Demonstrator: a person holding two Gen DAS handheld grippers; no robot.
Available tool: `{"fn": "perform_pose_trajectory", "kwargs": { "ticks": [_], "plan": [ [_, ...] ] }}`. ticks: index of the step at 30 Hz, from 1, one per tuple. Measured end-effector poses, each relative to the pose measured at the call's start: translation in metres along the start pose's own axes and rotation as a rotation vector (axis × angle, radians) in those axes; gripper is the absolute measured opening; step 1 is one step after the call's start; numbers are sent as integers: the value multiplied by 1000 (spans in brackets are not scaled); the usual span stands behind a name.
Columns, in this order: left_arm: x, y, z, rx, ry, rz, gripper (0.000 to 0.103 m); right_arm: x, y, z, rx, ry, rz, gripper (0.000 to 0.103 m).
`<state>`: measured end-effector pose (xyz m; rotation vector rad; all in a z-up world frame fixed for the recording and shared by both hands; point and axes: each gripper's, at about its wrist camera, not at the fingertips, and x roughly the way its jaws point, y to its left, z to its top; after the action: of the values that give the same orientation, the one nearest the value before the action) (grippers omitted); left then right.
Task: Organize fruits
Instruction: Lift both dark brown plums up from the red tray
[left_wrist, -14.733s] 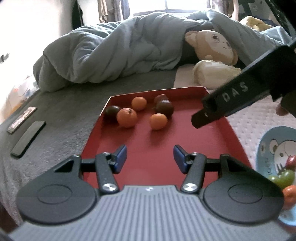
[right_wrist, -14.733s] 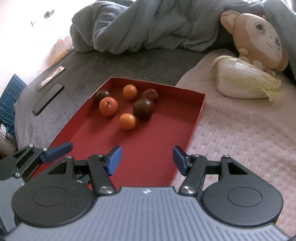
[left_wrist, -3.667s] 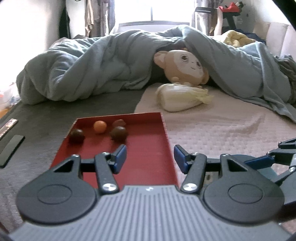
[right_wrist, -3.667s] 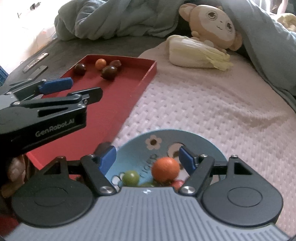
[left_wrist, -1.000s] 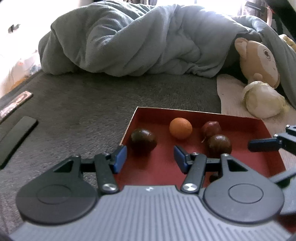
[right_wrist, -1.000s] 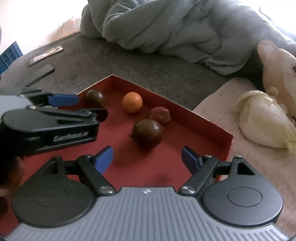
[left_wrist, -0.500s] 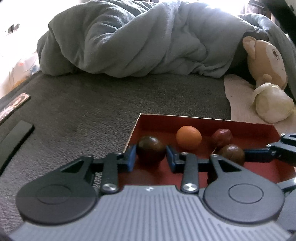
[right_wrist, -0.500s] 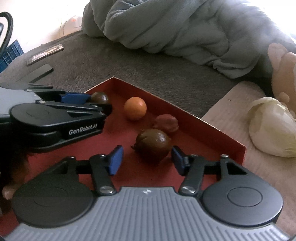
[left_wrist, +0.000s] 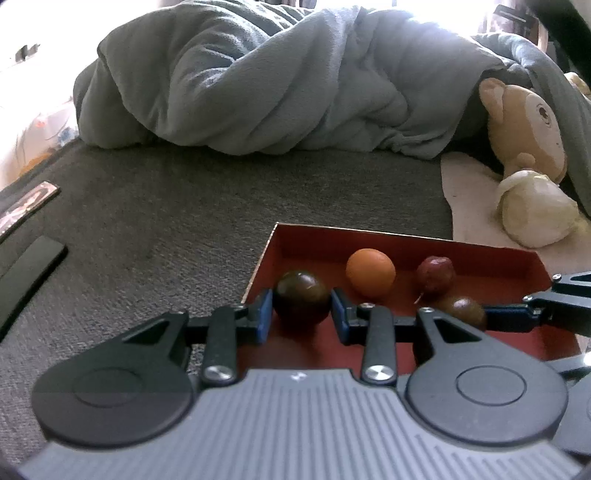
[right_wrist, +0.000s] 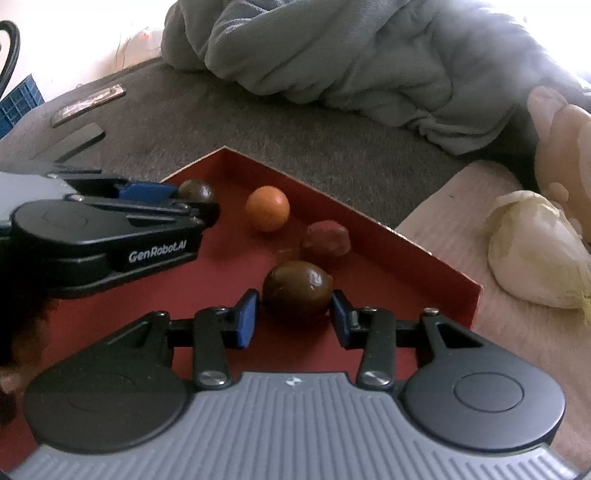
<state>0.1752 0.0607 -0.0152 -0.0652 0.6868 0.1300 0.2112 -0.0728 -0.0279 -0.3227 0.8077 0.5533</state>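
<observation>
A red tray (left_wrist: 491, 262) (right_wrist: 406, 266) lies on the bed and holds several small fruits. My left gripper (left_wrist: 302, 314) is shut on a dark brown fruit (left_wrist: 301, 297) near the tray's far left corner; it shows in the right wrist view (right_wrist: 195, 190) too. My right gripper (right_wrist: 295, 314) is shut on another dark brown fruit (right_wrist: 297, 286), seen from the left wrist view (left_wrist: 461, 308) between its fingers. An orange fruit (left_wrist: 370, 272) (right_wrist: 267, 208) and a dark red fruit (left_wrist: 435, 275) (right_wrist: 327, 237) lie loose by the tray's back wall.
A grey-blue duvet (left_wrist: 277, 85) is heaped behind the tray. A plush monkey (left_wrist: 524, 122) and a pale cabbage (left_wrist: 535, 210) (right_wrist: 535, 251) lie to the right on a cream blanket. A black remote (left_wrist: 26, 273) and a flat packet (right_wrist: 88, 101) lie on the dark sheet at left.
Both grippers have closed further onto their dark brown fruits over the last second. The right gripper went from wide open to gripping. The loose orange and red fruits have not moved.
</observation>
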Motion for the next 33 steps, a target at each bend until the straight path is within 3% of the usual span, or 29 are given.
{"fn": "perform_pose_trajectory", "kwargs": {
  "ticks": [15, 33],
  "plan": [
    [-22, 2, -15, -17, -4, -16, 37, -38, 4, -26, 20, 69, 17, 48],
    [-64, -11, -41, 23, -9, -40, 37, -106, 26, -60, 20, 81, 24, 48]
  ]
}}
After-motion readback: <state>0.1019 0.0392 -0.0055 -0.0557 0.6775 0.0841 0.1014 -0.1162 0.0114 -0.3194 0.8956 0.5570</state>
